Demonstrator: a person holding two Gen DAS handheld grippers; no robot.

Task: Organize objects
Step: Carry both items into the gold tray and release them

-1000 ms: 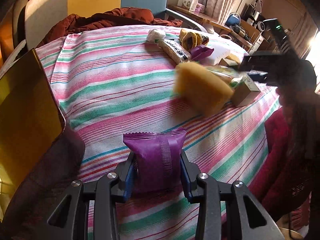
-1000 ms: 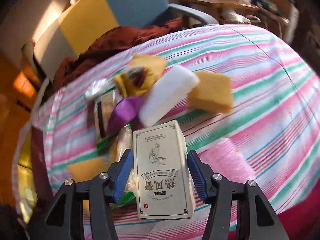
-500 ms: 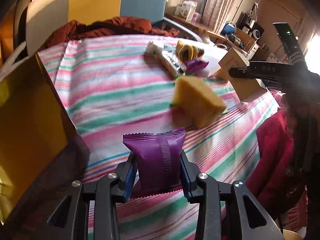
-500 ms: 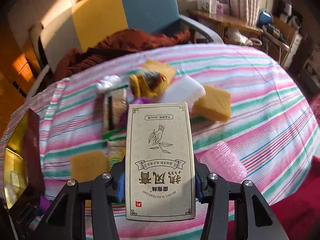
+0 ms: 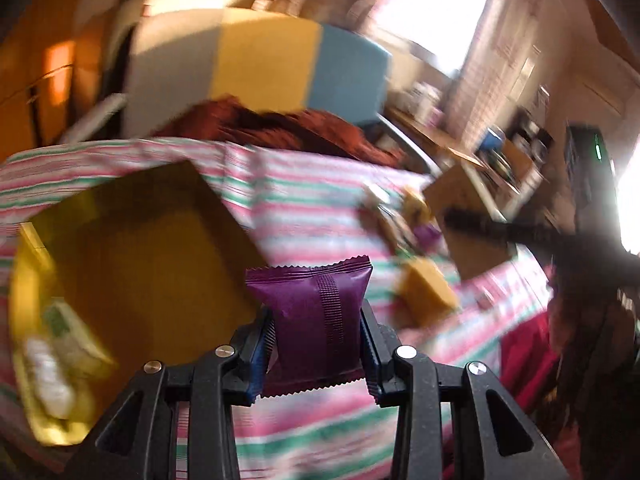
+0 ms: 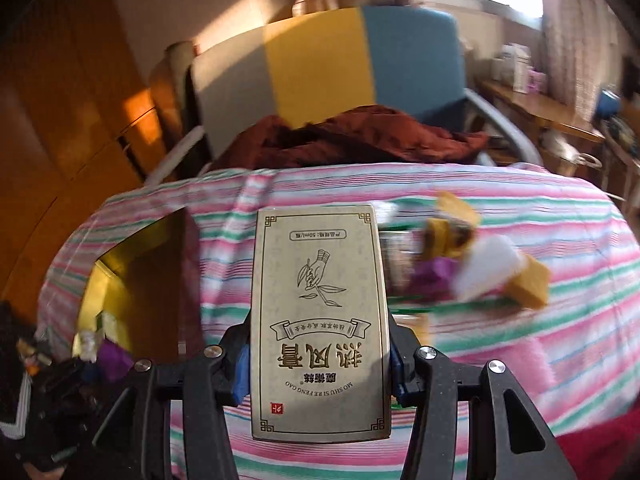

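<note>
My left gripper (image 5: 316,344) is clenched on the purple snack packet (image 5: 316,312), lifted clear of the striped tablecloth (image 5: 312,208). My right gripper (image 6: 318,364) pinches the upright beige carton (image 6: 320,320) by its sides. Both seem bound for the gold-lined box (image 5: 152,256) at left.

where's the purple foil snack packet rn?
Left wrist view, centre: purple foil snack packet clamped in the left tongs, above the striped tablecloth, right of the yellow box.
</note>
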